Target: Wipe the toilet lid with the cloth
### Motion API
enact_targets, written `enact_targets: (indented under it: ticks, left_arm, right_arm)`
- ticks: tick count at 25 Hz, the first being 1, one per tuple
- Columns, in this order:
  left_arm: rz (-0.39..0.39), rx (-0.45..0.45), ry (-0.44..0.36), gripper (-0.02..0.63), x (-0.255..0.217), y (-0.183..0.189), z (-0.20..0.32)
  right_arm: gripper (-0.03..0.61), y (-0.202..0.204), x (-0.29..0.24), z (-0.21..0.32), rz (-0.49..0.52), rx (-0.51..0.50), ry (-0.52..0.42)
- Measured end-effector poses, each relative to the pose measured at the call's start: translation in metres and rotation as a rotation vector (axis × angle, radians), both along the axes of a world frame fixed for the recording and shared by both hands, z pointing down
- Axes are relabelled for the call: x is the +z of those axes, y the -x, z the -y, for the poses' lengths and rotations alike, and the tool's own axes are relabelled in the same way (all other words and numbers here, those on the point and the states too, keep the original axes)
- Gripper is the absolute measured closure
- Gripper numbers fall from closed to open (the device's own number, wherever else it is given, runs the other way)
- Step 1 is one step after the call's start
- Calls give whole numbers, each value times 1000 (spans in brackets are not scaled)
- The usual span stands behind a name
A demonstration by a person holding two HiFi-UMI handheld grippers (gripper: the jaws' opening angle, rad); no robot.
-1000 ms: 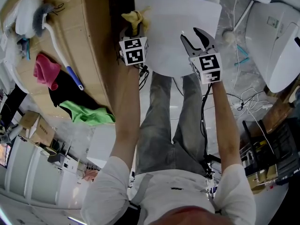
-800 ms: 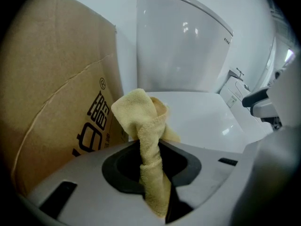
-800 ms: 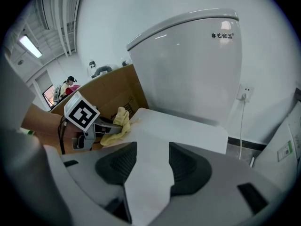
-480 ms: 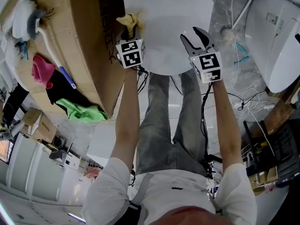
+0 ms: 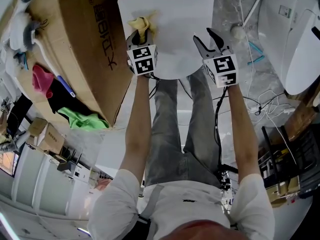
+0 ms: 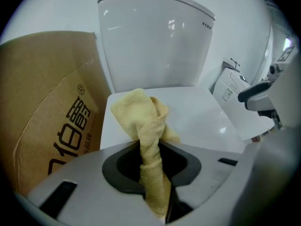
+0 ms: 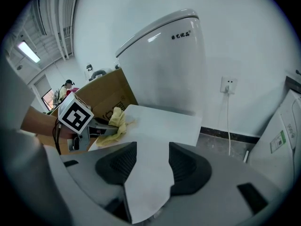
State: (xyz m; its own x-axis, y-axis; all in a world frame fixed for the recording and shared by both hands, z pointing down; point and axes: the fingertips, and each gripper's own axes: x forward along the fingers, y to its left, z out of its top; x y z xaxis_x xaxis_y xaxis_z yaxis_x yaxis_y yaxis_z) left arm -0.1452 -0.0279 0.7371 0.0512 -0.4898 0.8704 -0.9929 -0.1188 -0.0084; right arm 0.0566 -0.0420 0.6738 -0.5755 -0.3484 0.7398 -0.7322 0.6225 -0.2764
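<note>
While the lid [image 5: 172, 31] lies shut over the toilet, nothing of the bowl shows, and the cardboard box [image 5: 85, 44] beside it on the left shows only its printed side, so I cannot tell what it holds. Behind the lid stands one tank [image 6: 155, 36].

There are two grippers, each with one marker cube. The left gripper [image 5: 141, 34] is clamped on the single yellow cloth [image 5: 141, 23]; a twisted strand runs down between its jaws, and the bunched part rests on the lid near its left edge. The right gripper [image 5: 206, 38] has its jaws apart with nothing in them; only the white lid shows through the gap, and I cannot tell whether the tips touch it.

Left of the box lie three more cloths: one pink [image 5: 42, 79], one black [image 5: 60, 98], one green [image 5: 82, 120], with a blue-handled brush [image 5: 64, 84] beside them.

Both arms reach straight forward, nearly parallel, above the person's legs. The left gripper is at the lid's left side, the right at its right side, well apart from each other.
</note>
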Motion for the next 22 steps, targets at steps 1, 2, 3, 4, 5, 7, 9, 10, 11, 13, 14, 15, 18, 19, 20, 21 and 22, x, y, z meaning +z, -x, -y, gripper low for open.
enact_targets:
  ticks: [1,2,3,4,5,7,9,10,11,13,14,15,18,19,20,21,22]
  left_arm:
    - [2,10,-1,512,0,-6,1]
    - [4,18,-2,512,-1,-12,1]
    - [6,24,-2,512,-1,-16,2]
    - [6,27,-2,512,-1,-21,2]
    - [7,31,-2,512,-1,-25,2]
    - [7,40,-2,512,-1,-33,3]
    - [6,56,-1,512,-1,-42,4]
    - [6,66,1,512,0,-47,3]
    - [6,75,1,512,1,-52,3]
    - [6,90,-1,512,1,-63,3]
    - [4,98,-1,512,1,-69,4]
    - [2,105,1,512,1,-75,4]
    - [0,130,7,512,1,-91,3]
    - [1,139,6,512,1,-96,4]
    - [1,146,5,512,0,-101,4]
    - [1,154,6,512,0,-106,4]
    - [0,163,6,512,0,-112,4]
  right_arm:
    - [357,-4,0,0,0,5,1]
    - [357,-9,1,-1,0,10,2]
    - [357,-13,1,-1,0,14,2]
    - [357,-17,1,-2,1,19,2]
    - [357,-21,1,-2,2,23,2]
    - [357,-28,1,-3,3,32,2]
    - [357,-36,2,-5,3,41,3]
    - [357,-40,2,-6,3,46,3]
    - [357,-44,2,-6,4,51,3]
    - [357,-52,3,-7,6,61,2]
    - [357,-56,3,-8,5,66,2]
    - [357,-60,3,-9,5,70,3]
    - [357,-72,3,-12,0,90,5]
    - [357,-77,3,-13,-3,100,6]
    - [357,-81,3,-15,-5,109,8]
    - [357,-86,3,-16,-6,117,9]
    - [357,-90,3,-18,-7,123,9]
